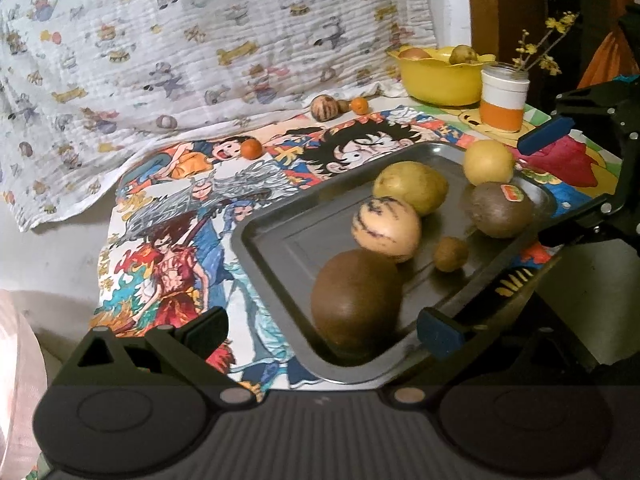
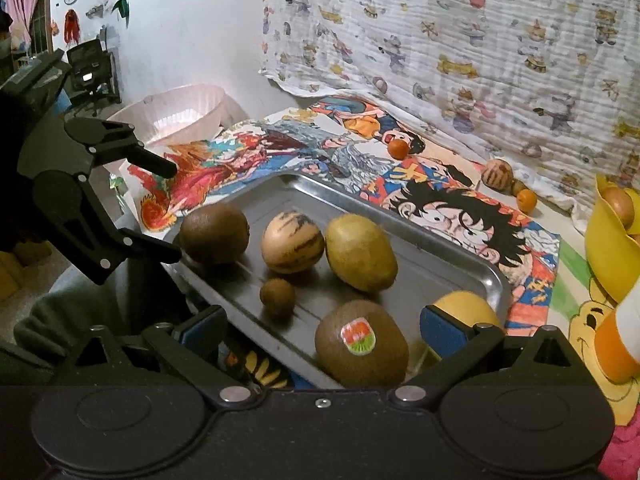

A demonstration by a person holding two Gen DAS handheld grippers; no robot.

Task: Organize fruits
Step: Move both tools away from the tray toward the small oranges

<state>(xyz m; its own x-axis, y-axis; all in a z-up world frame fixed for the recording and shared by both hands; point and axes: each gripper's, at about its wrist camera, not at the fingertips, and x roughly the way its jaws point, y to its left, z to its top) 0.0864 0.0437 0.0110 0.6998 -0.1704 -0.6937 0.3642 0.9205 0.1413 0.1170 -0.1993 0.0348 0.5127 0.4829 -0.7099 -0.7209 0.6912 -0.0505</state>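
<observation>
A metal tray (image 1: 280,240) (image 2: 460,264) holds several fruits: a plain brown kiwi (image 1: 356,304) (image 2: 214,232), a striped pale melon (image 1: 386,228) (image 2: 292,242), a yellow-green mango (image 1: 410,186) (image 2: 360,252), a small brown fruit (image 1: 451,254) (image 2: 277,296), a stickered kiwi (image 1: 500,210) (image 2: 360,344) and a yellow round fruit (image 1: 489,162) (image 2: 466,310). My left gripper (image 1: 322,330) (image 2: 166,210) is open, its jaws either side of the plain kiwi. My right gripper (image 2: 322,330) (image 1: 556,184) is open around the stickered kiwi.
A small orange (image 1: 252,148) (image 2: 398,148) lies on the cartoon cloth. A striped fruit (image 1: 324,107) (image 2: 497,174) and another orange (image 1: 359,105) (image 2: 527,200) lie near the back. A yellow bowl (image 1: 436,80) (image 2: 608,256) with fruit and a jar (image 1: 503,98) stand at the right. A pink basket (image 2: 180,112) stands at the left.
</observation>
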